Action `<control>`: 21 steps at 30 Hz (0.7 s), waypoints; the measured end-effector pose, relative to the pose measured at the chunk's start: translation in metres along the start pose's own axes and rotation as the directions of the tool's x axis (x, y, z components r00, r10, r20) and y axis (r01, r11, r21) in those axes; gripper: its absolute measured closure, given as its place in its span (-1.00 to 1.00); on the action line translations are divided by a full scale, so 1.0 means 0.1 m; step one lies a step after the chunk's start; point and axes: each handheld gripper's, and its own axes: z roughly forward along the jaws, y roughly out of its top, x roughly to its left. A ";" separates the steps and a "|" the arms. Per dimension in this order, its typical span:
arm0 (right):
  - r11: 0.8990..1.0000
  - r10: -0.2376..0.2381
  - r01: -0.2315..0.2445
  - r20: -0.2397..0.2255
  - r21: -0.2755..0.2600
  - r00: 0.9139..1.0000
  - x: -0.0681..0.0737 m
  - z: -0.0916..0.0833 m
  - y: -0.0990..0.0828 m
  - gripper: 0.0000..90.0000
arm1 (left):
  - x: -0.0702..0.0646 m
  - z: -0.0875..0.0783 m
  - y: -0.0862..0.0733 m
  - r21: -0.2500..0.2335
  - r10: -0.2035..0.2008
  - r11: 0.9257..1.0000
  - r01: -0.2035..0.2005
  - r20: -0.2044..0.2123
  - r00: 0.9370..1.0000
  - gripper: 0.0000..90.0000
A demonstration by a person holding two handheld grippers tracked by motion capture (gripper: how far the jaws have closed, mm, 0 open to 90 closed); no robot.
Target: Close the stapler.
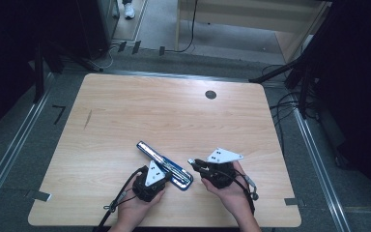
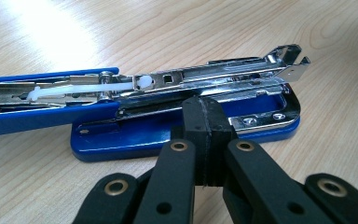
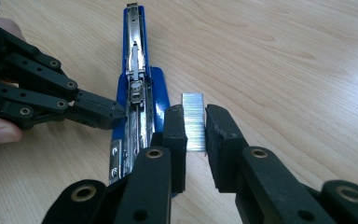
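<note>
Stapler (image 3: 137, 100) lay opened flat on the counter (image 1: 125, 106); my left gripper (image 2: 204, 122), fingers together, pinned its base. Right gripper (image 3: 196, 128) clamped a staple strip (image 3: 193, 119) by its sides: light, brittle, easily snapped.

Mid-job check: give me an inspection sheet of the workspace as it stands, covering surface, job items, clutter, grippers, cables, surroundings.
Surface: wooden table, bare apart from a round dark grommet.
Job's things: blue stapler lying opened out flat, metal magazine exposed; strip of staples.
Clutter: nothing seen.
Grippers: left gripper shut, tips against the stapler's side; right gripper shut on the strip of staples beside the stapler.
Cables: one trails from each gripper; black leads on the floor.
Surroundings: grey floor, pale wooden furniture beyond.
</note>
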 end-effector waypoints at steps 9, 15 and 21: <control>1.000 -0.012 0.012 -0.010 0.006 1.000 0.09 0.01 0.03 0.78 | 0.00 0.00 0.00 0.000 0.001 1.000 -0.001 -0.001 1.000 1.00; 1.000 -0.014 0.014 -0.015 0.015 1.000 0.15 0.01 0.07 0.78 | 0.01 0.00 0.00 -0.001 -0.004 1.000 0.004 0.003 1.000 1.00; 0.999 -0.028 0.028 -0.024 0.035 0.999 0.23 0.00 0.14 0.78 | 0.01 0.00 0.00 -0.001 -0.005 1.000 0.005 0.003 1.000 1.00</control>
